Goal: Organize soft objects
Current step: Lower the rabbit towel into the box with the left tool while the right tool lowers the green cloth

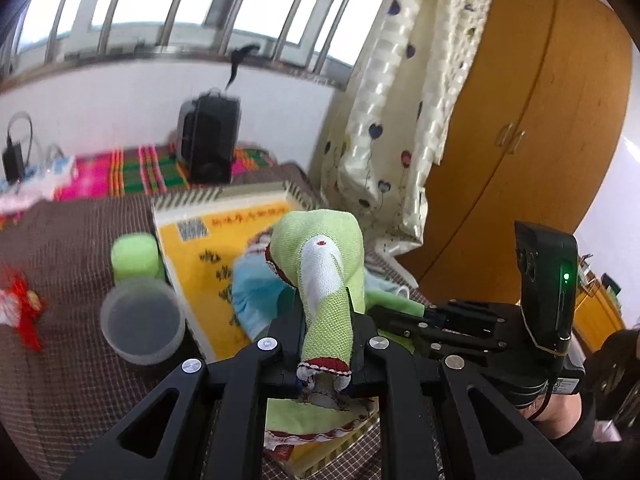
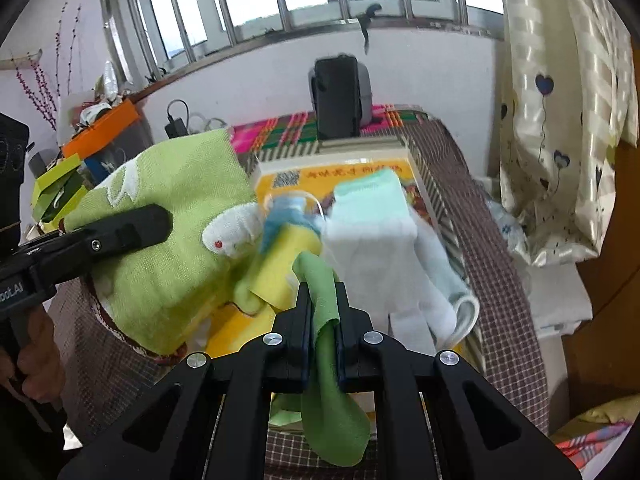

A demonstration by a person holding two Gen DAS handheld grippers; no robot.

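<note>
A: What is nearest in each view?

B: In the left wrist view, the left tool point(image 1: 326, 344) is clamped narrow on a pale green woven towel with a white embroidered animal and dark red scalloped trim point(image 1: 324, 276). The towel rises between the jaws and folds over ahead. In the right wrist view, the right tool point(image 2: 323, 320) is pinched narrow on a plain green thin cloth point(image 2: 326, 360), whose loose end droops towards the camera.

A: How will they handle?

B: Both look light, limp and easy to bunch, and neither looks fragile. An edge or corner seems the best place to hold, so that the rest hangs free. That is my judgement.

A: Where do they sit?

B: Both are held just above a flat yellow box with printed characters point(image 1: 208, 256) on the table, which is covered in brown checked fabric point(image 1: 72, 392).

A: What lies beyond?

B: A heap of soft things lies on the box. The right view shows white knitted gloves point(image 2: 392, 264) and a yellow sponge block point(image 2: 286, 264), which the towel mostly hides from the left view. Only the left view shows a green foam cylinder point(image 1: 134, 256), a translucent round plastic cup point(image 1: 142, 320) and a red and white tasselled trinket point(image 1: 22, 304). Farthest off, a black upright device point(image 1: 210, 136) stands below the barred window point(image 1: 168, 4).
</note>
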